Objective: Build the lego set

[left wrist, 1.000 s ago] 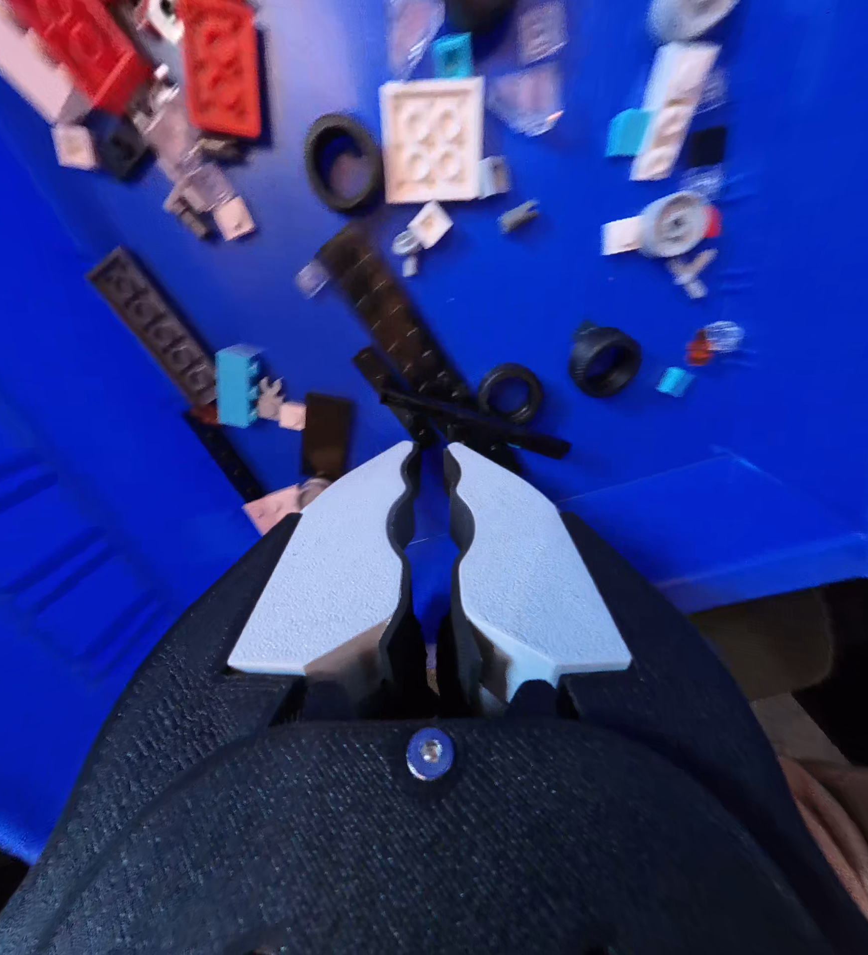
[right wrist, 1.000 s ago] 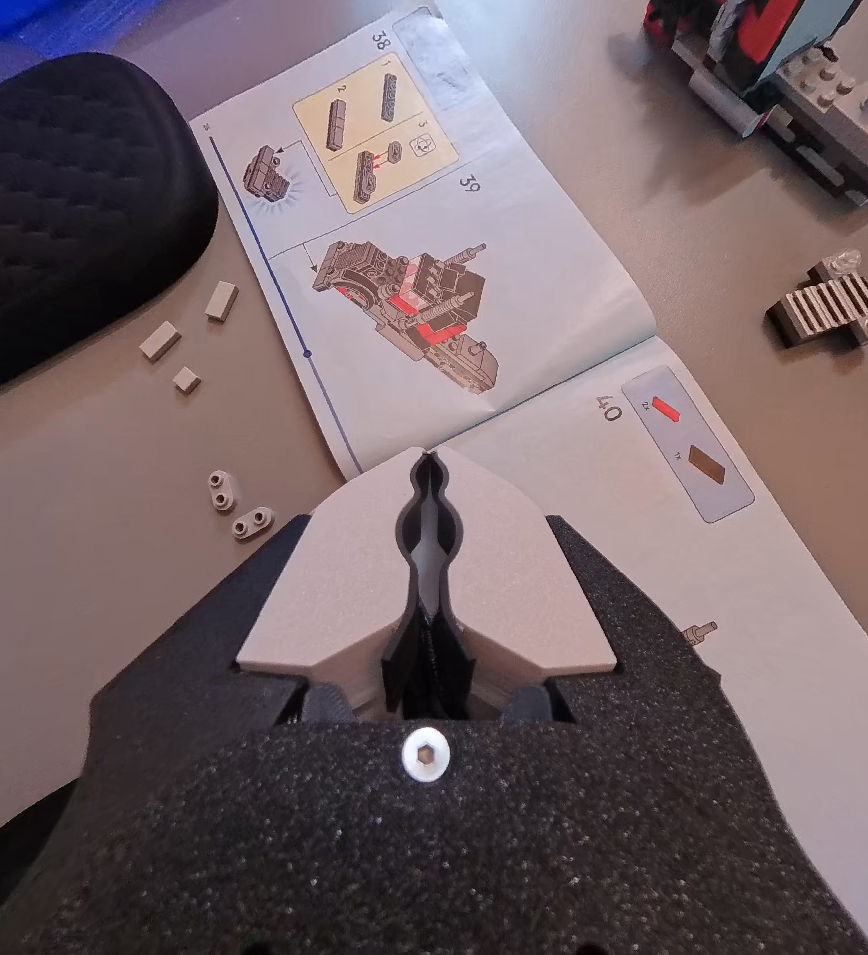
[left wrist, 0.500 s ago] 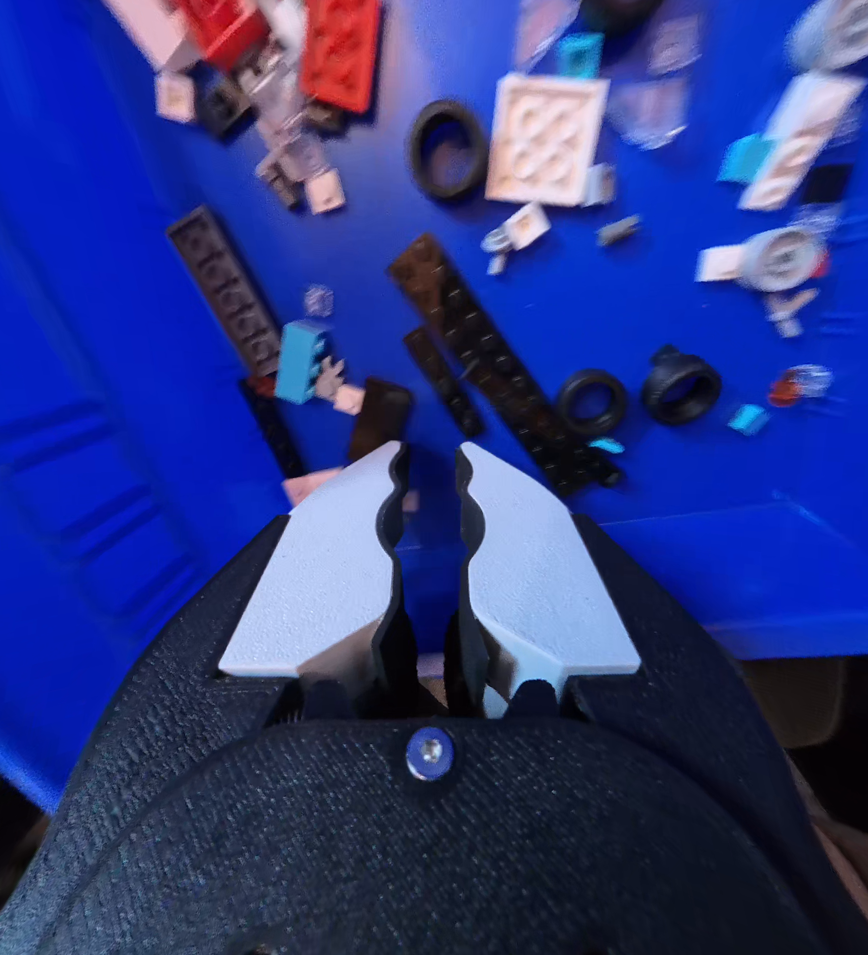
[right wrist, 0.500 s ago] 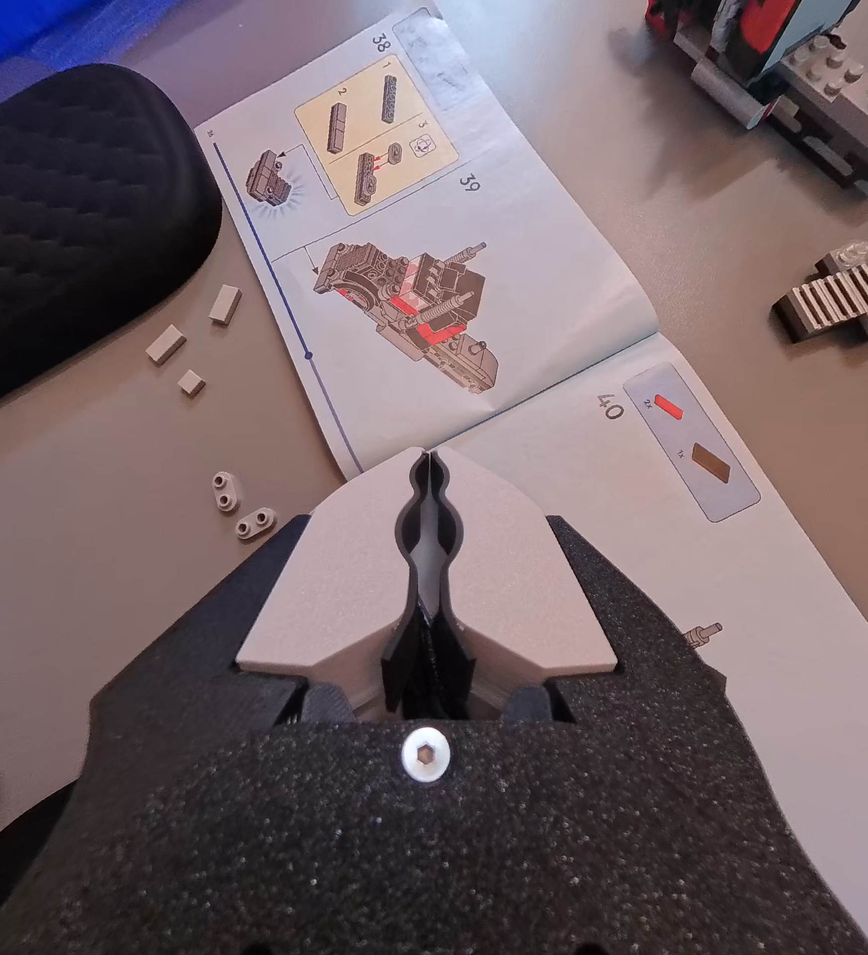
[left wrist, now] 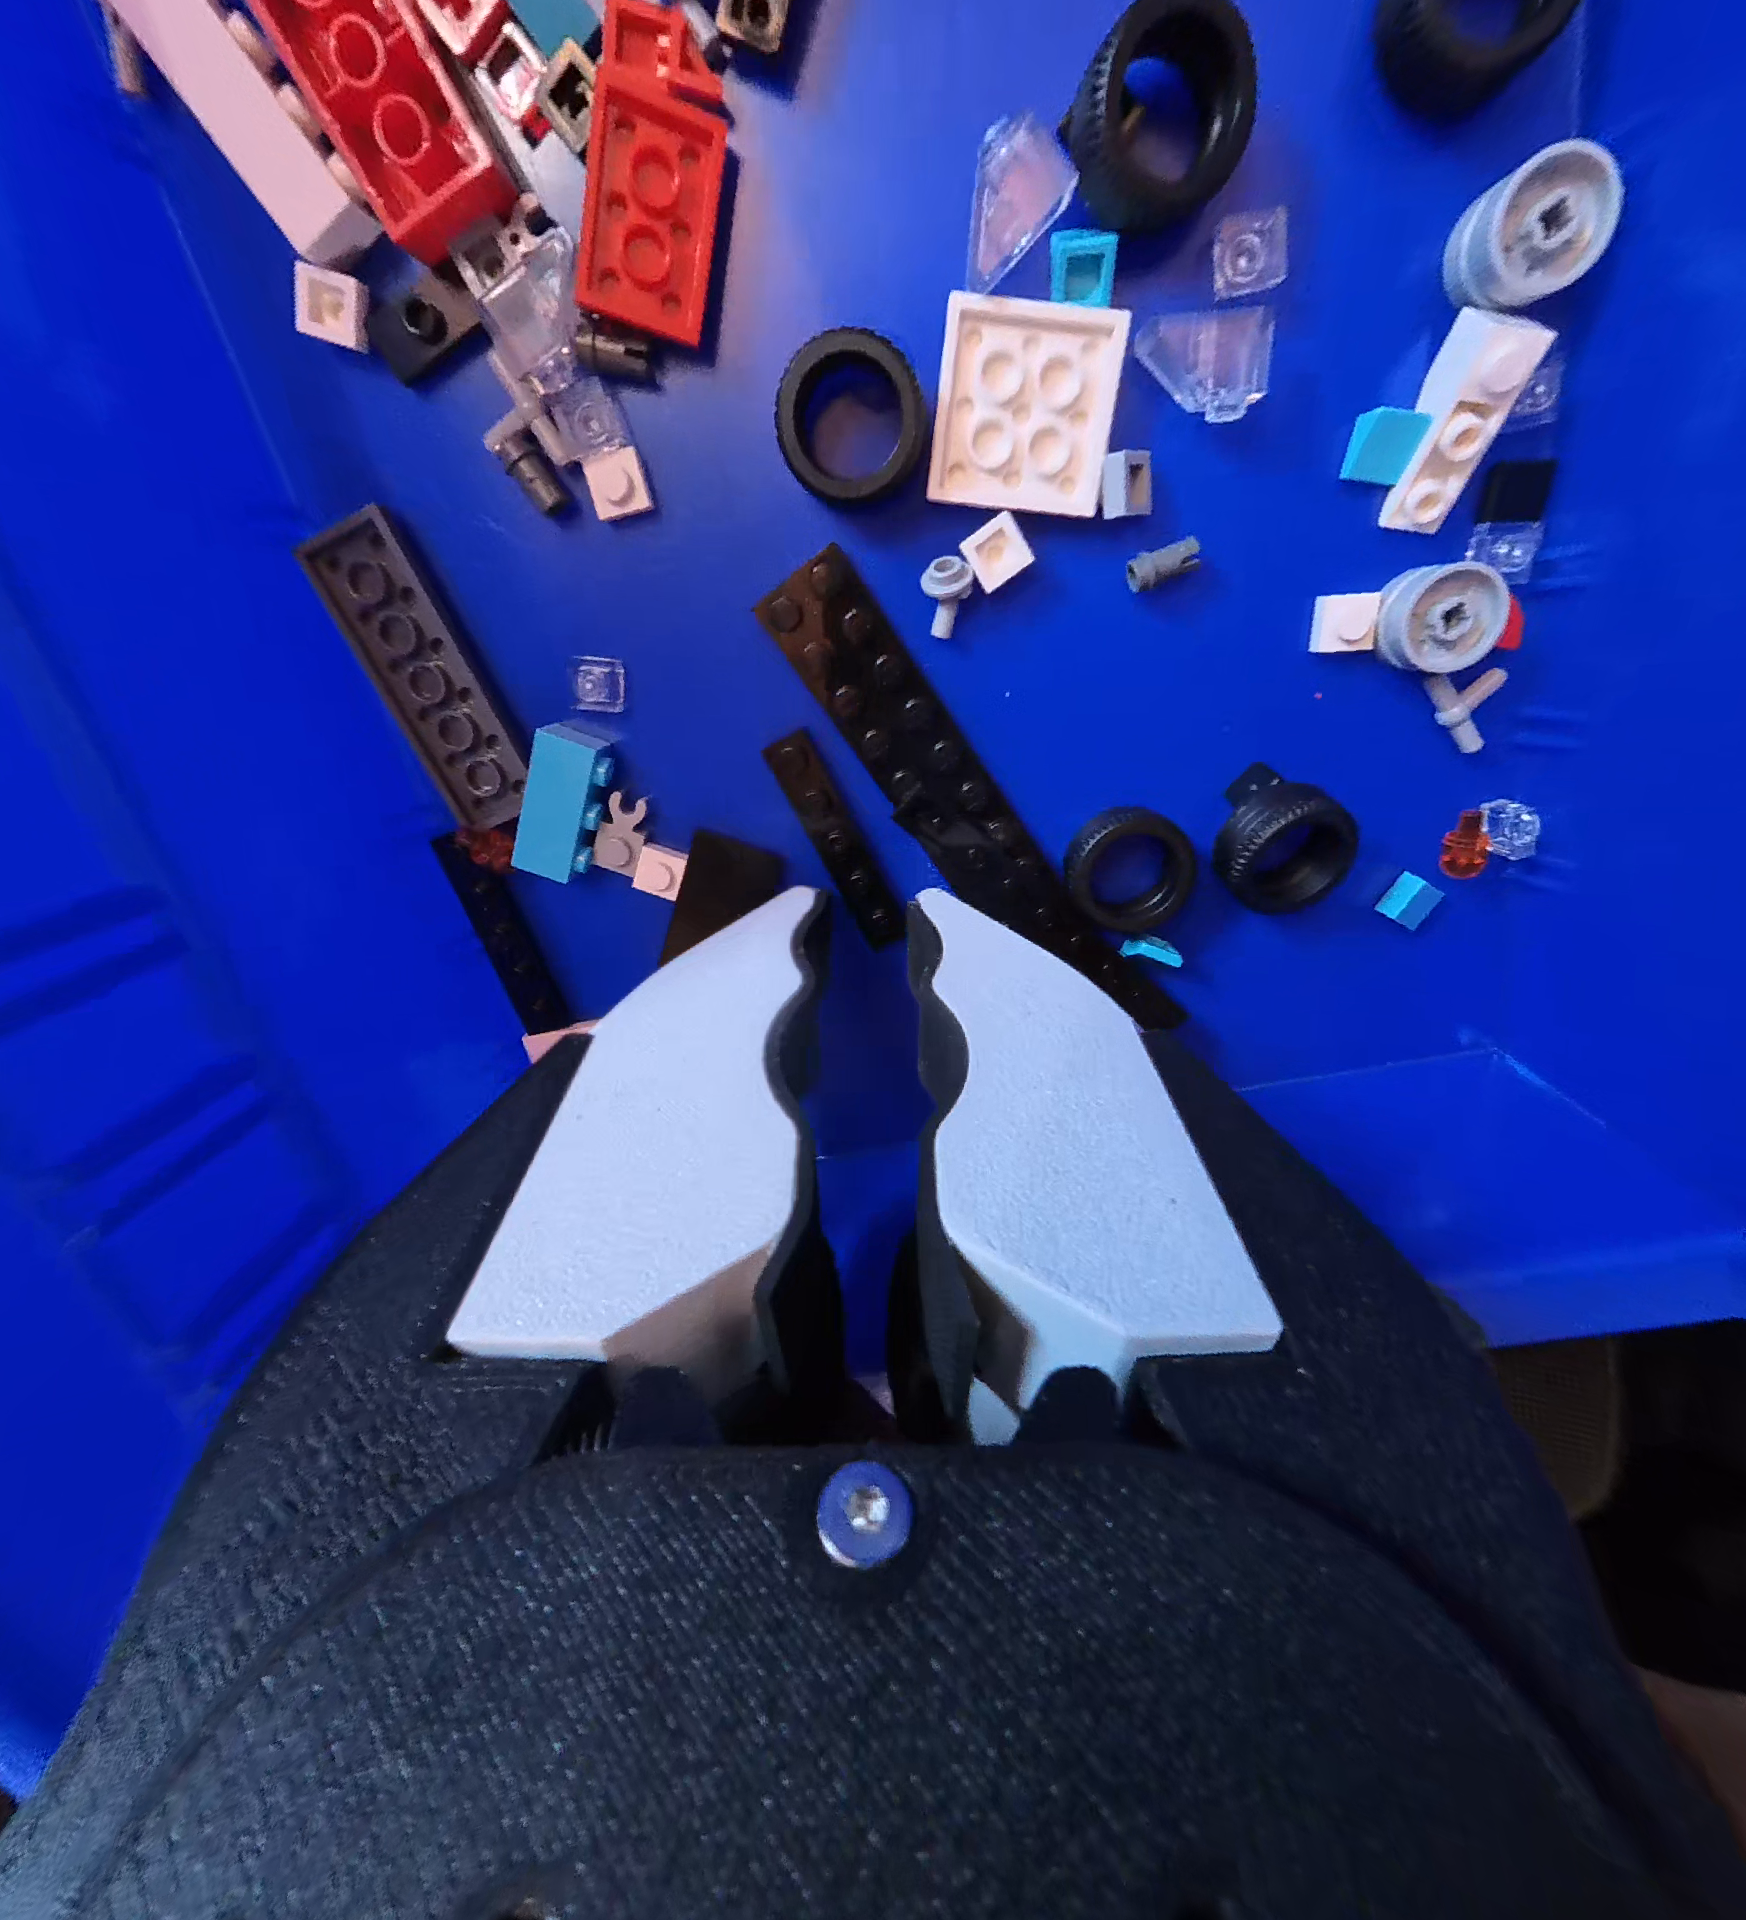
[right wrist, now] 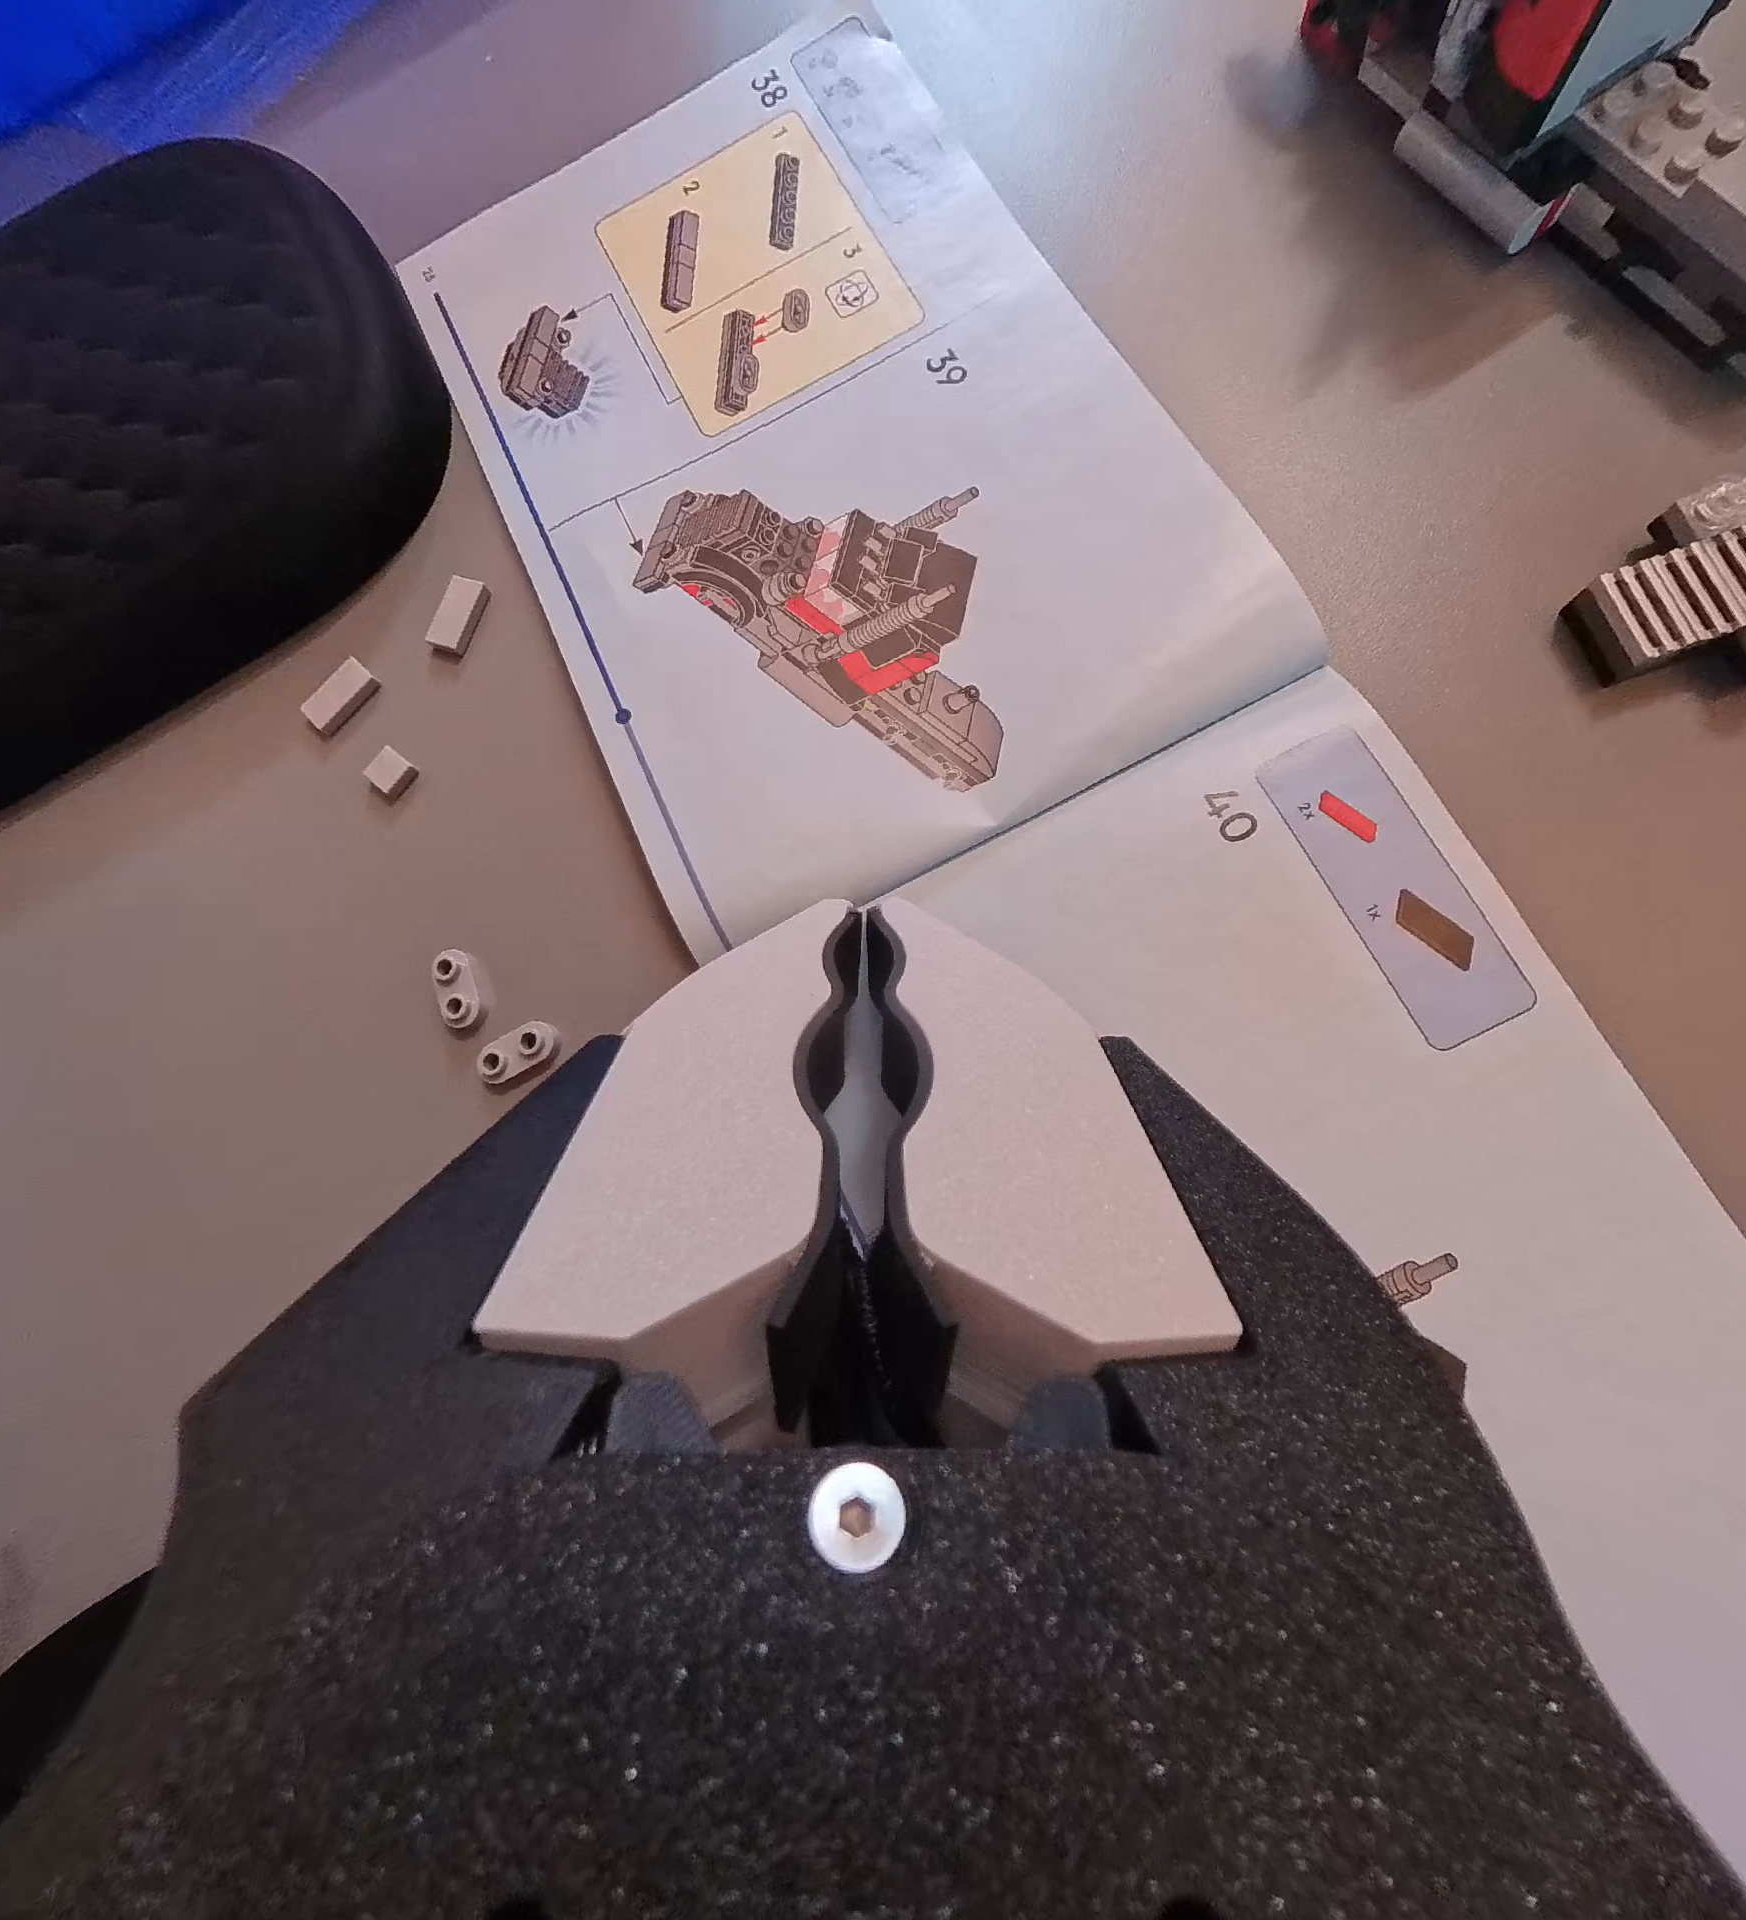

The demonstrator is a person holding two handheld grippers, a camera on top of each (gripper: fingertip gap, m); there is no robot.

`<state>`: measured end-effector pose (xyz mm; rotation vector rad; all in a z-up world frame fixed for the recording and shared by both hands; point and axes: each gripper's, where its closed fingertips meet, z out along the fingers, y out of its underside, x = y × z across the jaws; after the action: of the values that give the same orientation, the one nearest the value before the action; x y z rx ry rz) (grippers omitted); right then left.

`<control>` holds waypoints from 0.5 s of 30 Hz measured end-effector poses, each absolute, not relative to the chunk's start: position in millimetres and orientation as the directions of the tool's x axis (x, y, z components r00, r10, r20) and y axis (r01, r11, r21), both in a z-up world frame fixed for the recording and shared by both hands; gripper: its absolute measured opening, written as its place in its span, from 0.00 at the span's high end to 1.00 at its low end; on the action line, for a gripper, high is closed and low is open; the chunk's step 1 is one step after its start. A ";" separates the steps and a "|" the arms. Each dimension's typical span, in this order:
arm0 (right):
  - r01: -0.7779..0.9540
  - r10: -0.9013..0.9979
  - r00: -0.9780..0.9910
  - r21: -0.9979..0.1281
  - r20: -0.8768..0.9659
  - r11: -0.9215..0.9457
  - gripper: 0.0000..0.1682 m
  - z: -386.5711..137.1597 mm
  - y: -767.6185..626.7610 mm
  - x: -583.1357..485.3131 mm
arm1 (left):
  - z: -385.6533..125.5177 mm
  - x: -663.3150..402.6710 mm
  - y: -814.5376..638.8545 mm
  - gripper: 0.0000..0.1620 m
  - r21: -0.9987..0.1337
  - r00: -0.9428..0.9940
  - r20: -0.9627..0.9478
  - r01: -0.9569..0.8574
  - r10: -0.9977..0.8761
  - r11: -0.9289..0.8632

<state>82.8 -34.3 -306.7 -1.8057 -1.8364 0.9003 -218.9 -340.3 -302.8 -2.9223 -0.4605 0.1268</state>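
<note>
**Picking the next piece from the bin**

Our left hand-held gripper (left wrist: 867, 914) hangs over the blue bin (left wrist: 1471, 1174) with its fingers spread a little, nothing between them. Just ahead of the tips lies a short black plate (left wrist: 833, 836), and beside it a long black plate (left wrist: 942, 769); a black tile (left wrist: 718, 883) sits to the left, partly under the left finger. Farther out are tyres (left wrist: 1129, 868), a white plate (left wrist: 1030, 416) and red bricks (left wrist: 651, 197).

Our right hand-held gripper (right wrist: 864, 916) is pressed together and empty, poised over the open manual (right wrist: 848, 520) on the table (right wrist: 225, 1039). The half-built model (right wrist: 1627, 208) stands at the far right, a grille assembly (right wrist: 1700, 603) nearer, and small grey tiles (right wrist: 339, 696) to the left.

We judge these pieces light, rigid and slick. Flat plates lie low on the bin floor, so we would pinch one across its narrow width at the long edges, near the middle, closing gently so it does not squirt out or tip.
</note>
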 end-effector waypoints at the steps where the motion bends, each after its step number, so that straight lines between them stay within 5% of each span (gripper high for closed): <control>1: 0.721 0.986 -0.077 -0.691 -0.148 -0.048 0.99 -306.7 -34.3 82.9 | -303.3 -217.1 -339.6 0.93 -0.195 0.951 -0.042 0.293 0.306 -0.936; 7: 0.722 0.984 -0.078 -0.690 -0.162 -0.056 0.99 -306.5 -34.7 83.0 | -290.5 -223.6 -343.3 0.94 -0.233 0.957 -0.137 0.218 0.254 -0.948; 12: 0.716 0.953 -0.204 -0.698 -0.222 -0.010 0.96 -300.4 -51.7 82.0 | -224.2 -209.7 -308.1 0.95 -0.410 0.971 -0.206 0.030 0.124 -0.912; 15: 0.587 0.904 -0.361 -0.809 -0.227 0.031 0.94 -270.0 -74.9 68.0 | -188.1 -168.0 -264.9 0.95 -0.512 0.982 -0.167 -0.159 -0.084 -0.844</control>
<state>68.0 -74.9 -270.0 -1.5160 -1.9669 1.2545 -168.0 -264.9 -188.1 -2.5785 0.1707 0.1869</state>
